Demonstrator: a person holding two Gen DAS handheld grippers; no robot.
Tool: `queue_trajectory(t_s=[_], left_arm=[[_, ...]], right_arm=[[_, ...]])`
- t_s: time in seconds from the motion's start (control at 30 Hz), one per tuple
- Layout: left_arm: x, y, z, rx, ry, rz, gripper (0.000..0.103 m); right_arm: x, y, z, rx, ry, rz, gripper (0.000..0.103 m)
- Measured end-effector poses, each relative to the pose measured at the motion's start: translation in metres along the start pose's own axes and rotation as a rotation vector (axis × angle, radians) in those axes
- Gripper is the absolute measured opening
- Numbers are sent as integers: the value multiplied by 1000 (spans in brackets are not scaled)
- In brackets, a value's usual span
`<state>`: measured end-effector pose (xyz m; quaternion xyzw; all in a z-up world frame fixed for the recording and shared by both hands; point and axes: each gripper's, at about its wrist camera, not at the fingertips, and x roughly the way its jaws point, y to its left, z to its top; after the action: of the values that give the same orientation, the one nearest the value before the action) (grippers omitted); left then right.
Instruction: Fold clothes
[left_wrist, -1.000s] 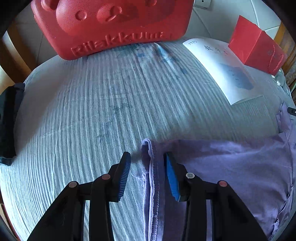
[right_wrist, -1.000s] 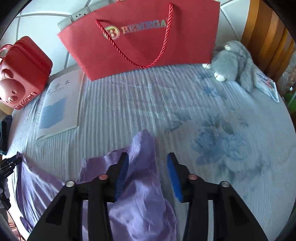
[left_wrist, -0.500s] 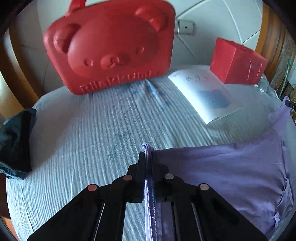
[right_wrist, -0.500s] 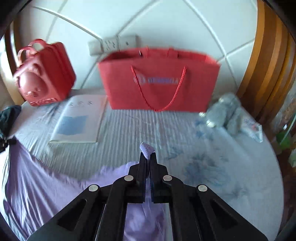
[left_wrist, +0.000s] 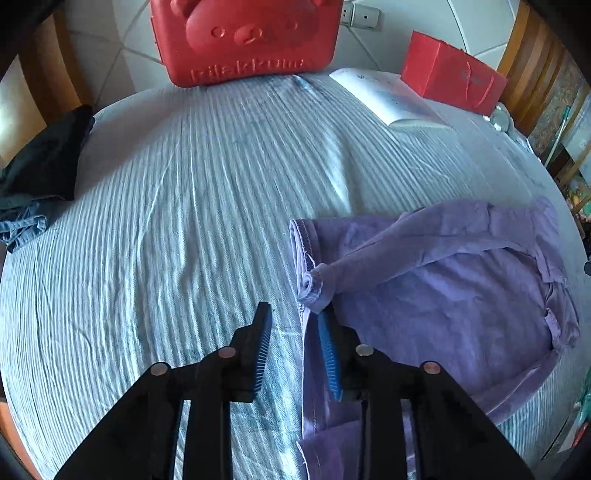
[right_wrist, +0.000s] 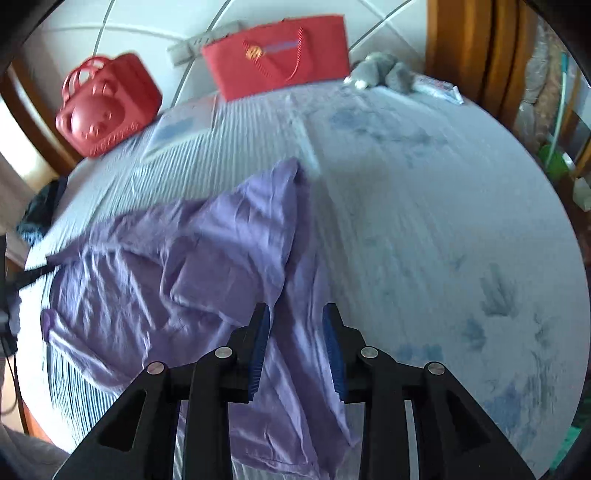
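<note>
A purple garment (left_wrist: 443, 288) lies rumpled and partly folded over itself on the striped blue bed sheet (left_wrist: 184, 221). My left gripper (left_wrist: 293, 317) is open and empty at the garment's left hemmed edge, just behind a bunched corner (left_wrist: 314, 286). In the right wrist view the same garment (right_wrist: 192, 266) spreads to the left and under the fingers. My right gripper (right_wrist: 295, 321) is open and empty above the cloth's right part.
A red bear-faced case (left_wrist: 251, 40) and a red paper bag (right_wrist: 280, 55) stand at the headboard. A white booklet (left_wrist: 391, 99) lies between them. Dark clothes (left_wrist: 40, 173) sit at the left edge. A grey plush toy (right_wrist: 384, 72) is at the far right.
Both grippers were shut on the purple garment half a second ago, holding it up. Both have opened and let it go; the cloth has dropped onto the sheet, folded over itself.
</note>
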<state>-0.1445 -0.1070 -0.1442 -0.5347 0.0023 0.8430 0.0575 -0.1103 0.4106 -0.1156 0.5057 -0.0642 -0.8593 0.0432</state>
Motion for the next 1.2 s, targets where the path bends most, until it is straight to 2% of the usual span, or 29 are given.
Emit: queue_trajectory(t_s=[0.13, 0.27, 0.4, 0.43, 0.53, 0.6, 0.63, 0.7, 0.73, 0.8, 0.83, 0.9, 0.97, 1.0, 1.1, 1.2], left_arm=[[-11, 6, 14, -50, -42, 13, 34], [-6, 7, 31, -68, -47, 18, 35], [3, 4, 40, -82, -27, -20, 35], [5, 3, 41, -81, -24, -30, 35], [17, 0, 45, -70, 12, -40, 35], [30, -3, 46, -62, 46, -30, 35], [35, -4, 46, -58, 61, -24, 35], [43, -7, 46, -55, 69, -1, 35], [46, -9, 46, -49, 69, 26, 34], [53, -12, 43, -25, 72, 96, 26], [56, -13, 42, -17, 73, 108, 26], [57, -16, 41, -7, 54, 112, 27], [54, -18, 42, -4, 45, 119, 27], [48, -17, 43, -12, 31, 109, 27], [28, -15, 44, -23, -12, 94, 27], [6, -13, 42, -13, -50, 88, 29]], right_arm=[[4, -2, 31, 36, -39, 14, 30], [26, -3, 63, 65, -19, 32, 30], [44, -1, 85, 66, 25, 46, 32], [49, 0, 90, 61, 34, 36, 34], [62, 2, 97, 64, 66, 20, 48], [74, 1, 99, 81, 99, 34, 48], [80, 1, 100, 83, 115, 34, 46], [91, 3, 100, 75, 133, 17, 11], [96, 4, 100, 70, 142, 8, 1], [89, 2, 100, 71, 89, -52, 1], [86, -4, 99, 86, 65, -92, 1], [89, -18, 95, 114, 51, -144, 11], [95, -26, 88, 127, 84, -152, 20], [91, -28, 85, 134, 85, -150, 20], [62, -24, 71, 150, 37, -116, 21], [38, -13, 53, 141, 28, -73, 34]])
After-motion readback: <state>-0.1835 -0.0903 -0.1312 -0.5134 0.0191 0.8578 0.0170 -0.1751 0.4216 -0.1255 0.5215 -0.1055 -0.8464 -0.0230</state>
